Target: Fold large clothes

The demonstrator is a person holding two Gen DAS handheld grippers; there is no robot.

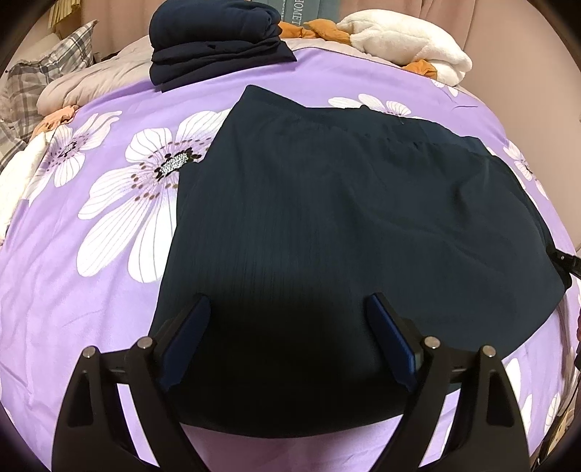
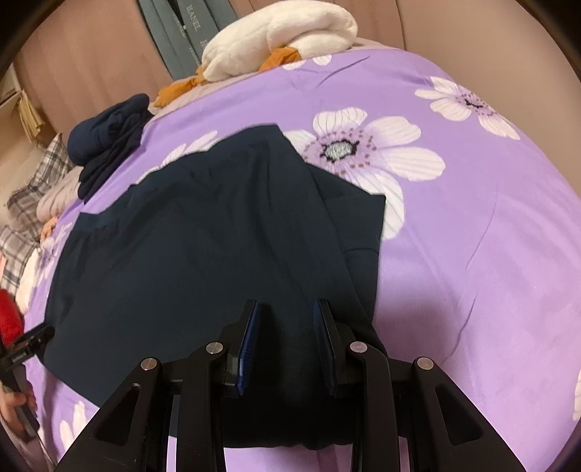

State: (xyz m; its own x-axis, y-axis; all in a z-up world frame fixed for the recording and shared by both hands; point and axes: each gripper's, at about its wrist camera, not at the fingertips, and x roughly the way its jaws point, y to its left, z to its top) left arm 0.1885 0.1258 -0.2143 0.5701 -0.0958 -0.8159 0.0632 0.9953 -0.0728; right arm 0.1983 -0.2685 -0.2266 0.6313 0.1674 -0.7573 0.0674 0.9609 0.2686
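A large dark navy garment (image 1: 345,218) lies spread flat on the purple flowered bed cover (image 1: 72,290). It also shows in the right wrist view (image 2: 203,247), with a folded-over part at its right side. My left gripper (image 1: 288,305) is open wide, hovering over the garment's near edge. My right gripper (image 2: 287,308) is partly open above the garment's near right part, with cloth seen between the fingers but not pinched. The right gripper's tip (image 1: 566,261) shows at the right edge of the left wrist view. The left gripper (image 2: 25,348) shows at the left of the right wrist view.
A folded stack of dark navy clothes (image 1: 214,40) sits at the far side of the bed. A white fluffy blanket (image 1: 403,40) and orange cloth (image 1: 319,29) lie at the far right. A plaid pillow (image 1: 43,72) is at the far left.
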